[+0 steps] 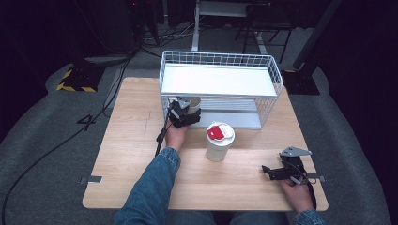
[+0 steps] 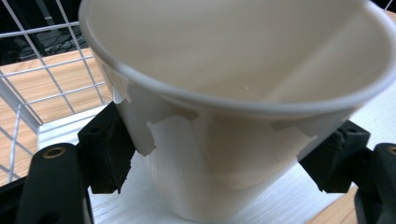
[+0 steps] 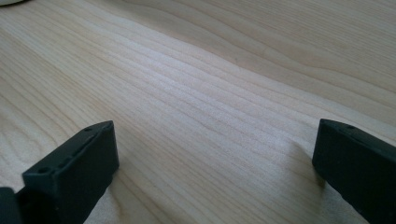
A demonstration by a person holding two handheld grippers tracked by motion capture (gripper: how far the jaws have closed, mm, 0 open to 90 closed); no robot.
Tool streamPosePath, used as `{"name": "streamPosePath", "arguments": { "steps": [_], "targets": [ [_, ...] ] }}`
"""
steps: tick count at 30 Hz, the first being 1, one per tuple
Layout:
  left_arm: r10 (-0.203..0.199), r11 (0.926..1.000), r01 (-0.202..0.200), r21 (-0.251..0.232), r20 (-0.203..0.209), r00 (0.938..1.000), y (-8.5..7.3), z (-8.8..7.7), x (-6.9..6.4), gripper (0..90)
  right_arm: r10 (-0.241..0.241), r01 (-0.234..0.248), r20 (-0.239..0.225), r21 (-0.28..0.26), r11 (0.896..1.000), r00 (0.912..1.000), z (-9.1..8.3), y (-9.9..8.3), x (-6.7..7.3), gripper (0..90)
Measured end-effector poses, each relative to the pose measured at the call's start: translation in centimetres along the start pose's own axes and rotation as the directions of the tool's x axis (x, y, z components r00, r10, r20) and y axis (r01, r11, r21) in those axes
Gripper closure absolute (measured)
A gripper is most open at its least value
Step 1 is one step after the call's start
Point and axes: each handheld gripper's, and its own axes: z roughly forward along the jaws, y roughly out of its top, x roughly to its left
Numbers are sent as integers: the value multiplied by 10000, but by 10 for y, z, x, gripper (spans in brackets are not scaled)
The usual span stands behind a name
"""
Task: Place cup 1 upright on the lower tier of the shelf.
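A lidless white paper cup stands between the two pads of my left gripper, which is shut on its lower wall. In the high view, this gripper reaches into the lower level of a white wire rack, where the cup stands at the front left. A second white cup with a red and white lid stands upright on the wooden table in front of the rack. My right gripper lies low at the table's near right, open, with bare wood between its fingers.
The rack has a white upper shelf and a lower white board, with wire walls on its sides. Bare wood stretches across the table's left side and front. Cables run over the grey floor at the left.
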Motion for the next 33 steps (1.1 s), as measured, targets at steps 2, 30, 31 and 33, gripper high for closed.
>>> {"name": "streamPosePath", "arguments": {
  "steps": [2,30,31,33],
  "targets": [
    [38,10000,-38,75,23,10000,0,2,2,219,-1,1,-1,1,10000,10000,0,0,0,4],
    [-136,9996,133,234,130,9998,5,-1,3,124,-13,13,2,-8,10000,10000,0,0,0,5],
    [-102,9998,100,174,118,9999,6,-3,3,119,-13,13,1,-8,10000,10000,0,0,0,5],
    [-177,9998,175,100,192,9997,7,-6,3,116,-12,12,-2,-8,10000,10000,0,0,0,5]
  ]
}}
